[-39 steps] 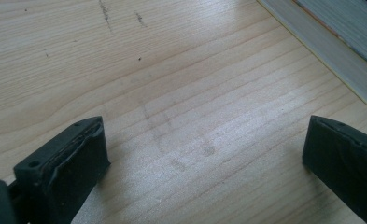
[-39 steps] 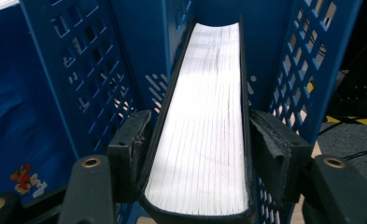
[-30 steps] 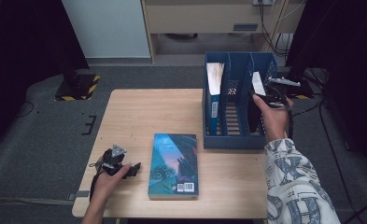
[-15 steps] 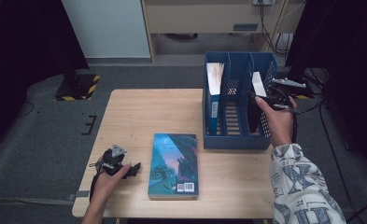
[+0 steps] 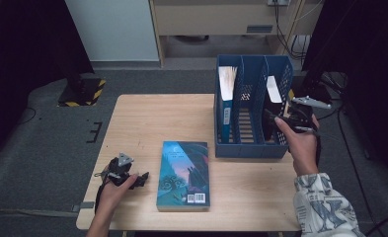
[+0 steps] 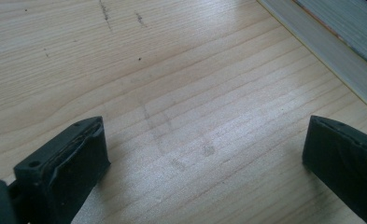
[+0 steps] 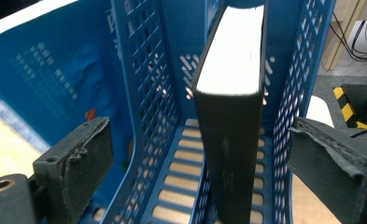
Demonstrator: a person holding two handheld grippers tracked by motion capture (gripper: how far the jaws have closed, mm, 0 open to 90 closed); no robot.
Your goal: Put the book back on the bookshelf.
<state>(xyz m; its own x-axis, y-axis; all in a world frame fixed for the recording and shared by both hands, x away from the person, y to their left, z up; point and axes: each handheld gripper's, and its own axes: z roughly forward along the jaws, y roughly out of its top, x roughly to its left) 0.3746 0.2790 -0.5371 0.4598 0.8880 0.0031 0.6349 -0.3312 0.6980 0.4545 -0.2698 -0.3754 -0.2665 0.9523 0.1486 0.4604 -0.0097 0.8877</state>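
The black book (image 7: 228, 140) stands upright on its lower edge in the rightmost compartment of the blue file rack (image 5: 251, 148), spine toward the right claw's camera and its pale page block facing up; the bottom of the book is cut off by the lower edge of the right gripper view, so how it sits on the slotted floor is hard to make out. The right claw (image 7: 200, 163) is released: its jaws have just been opening and now stand wide to either side of the book, pads clear of the covers. In the high view the right claw (image 5: 295, 118) sits at the rack's near right corner in the person's hand, and the rack wall hides most of the black book (image 5: 273, 106). A second book with a blue spine (image 5: 226, 106) stands in the leftmost compartment; the middle one is partly screened by the dividers. A teal paperback (image 5: 184, 174) lies flat on the bench (image 5: 147, 118), front cover up. Just left of it the left claw (image 6: 204, 154) rests low over the bare wood with jaws spread, released; the paperback's page edge (image 6: 330, 51) is cut off at that view's upper right corner.
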